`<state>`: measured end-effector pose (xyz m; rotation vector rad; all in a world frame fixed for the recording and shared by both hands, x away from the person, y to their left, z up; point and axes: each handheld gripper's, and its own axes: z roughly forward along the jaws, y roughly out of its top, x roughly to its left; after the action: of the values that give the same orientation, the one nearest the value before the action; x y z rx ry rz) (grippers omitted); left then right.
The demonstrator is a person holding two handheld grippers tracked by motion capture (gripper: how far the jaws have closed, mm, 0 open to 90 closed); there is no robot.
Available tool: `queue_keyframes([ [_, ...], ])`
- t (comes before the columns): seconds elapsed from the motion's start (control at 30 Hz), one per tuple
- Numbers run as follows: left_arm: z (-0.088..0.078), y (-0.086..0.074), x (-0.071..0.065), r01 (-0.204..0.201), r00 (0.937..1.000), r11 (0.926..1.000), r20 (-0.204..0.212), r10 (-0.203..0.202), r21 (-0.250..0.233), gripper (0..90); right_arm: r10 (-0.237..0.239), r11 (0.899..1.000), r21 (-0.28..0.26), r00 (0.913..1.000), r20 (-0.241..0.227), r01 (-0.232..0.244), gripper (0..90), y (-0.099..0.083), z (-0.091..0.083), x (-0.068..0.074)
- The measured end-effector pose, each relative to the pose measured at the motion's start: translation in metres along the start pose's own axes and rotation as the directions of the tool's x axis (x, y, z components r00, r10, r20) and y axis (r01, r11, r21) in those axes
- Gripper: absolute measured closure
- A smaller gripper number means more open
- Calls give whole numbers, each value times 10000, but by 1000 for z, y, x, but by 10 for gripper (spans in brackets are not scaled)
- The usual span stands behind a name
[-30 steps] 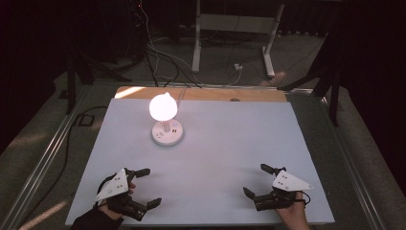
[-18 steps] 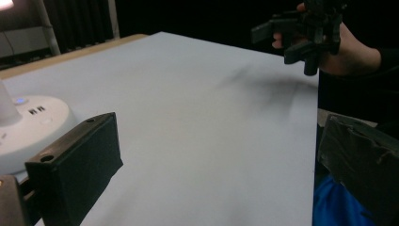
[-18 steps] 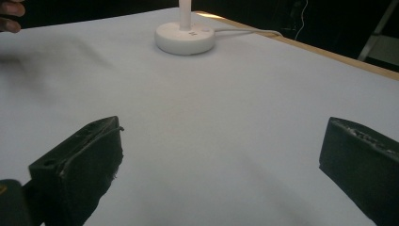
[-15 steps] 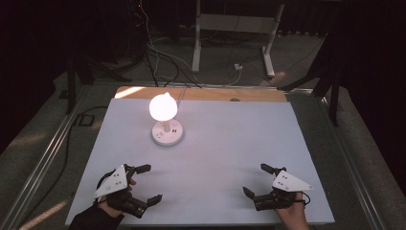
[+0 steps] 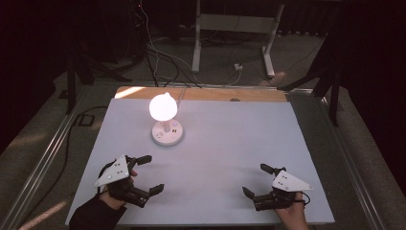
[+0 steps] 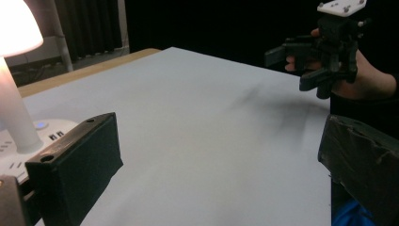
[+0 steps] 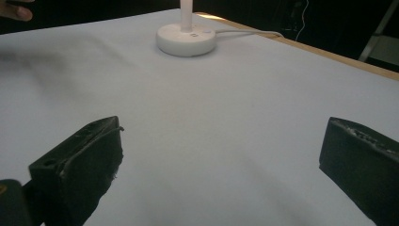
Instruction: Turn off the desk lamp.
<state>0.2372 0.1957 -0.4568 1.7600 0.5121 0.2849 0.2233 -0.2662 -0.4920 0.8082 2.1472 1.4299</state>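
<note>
Two tools gape, left tool (image 5: 147,173), right tool (image 5: 256,179); lamp (image 5: 166,120) glows well apart.

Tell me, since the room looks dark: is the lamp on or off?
On. The lamp shade glows bright white and lights the table around it.

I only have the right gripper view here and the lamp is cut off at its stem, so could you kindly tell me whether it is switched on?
Observer: Yes, the lamp glows brightly in the high view.
Operator: Thank you. Is the left hand-held gripper near it?
Observer: The left hand-held gripper sits open at the table's near edge, apart from the lamp.
Operator: Does the lamp's base carry anything?
Observer: The left gripper view shows a small blue light on the base.
</note>
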Motion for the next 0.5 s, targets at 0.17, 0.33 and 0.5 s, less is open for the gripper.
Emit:
queue_keyframes([
  [0.17, 5, 6, 4, 218, 9996, 9997, 202, -217, -80, 6, 13, 10000, 11, 10000, -27, -13, 0, 0, 0, 0],
  [0.33, 12, 11, 5, 177, 9995, 9998, 263, -176, -32, 6, 26, 10000, -23, 10000, -39, -26, 0, 0, 0, 0],
  [0.5, 18, 15, 8, 169, 9995, 9999, 248, -170, 34, 6, 55, 10000, -42, 10000, -41, -55, 0, 0, 0, -1],
])
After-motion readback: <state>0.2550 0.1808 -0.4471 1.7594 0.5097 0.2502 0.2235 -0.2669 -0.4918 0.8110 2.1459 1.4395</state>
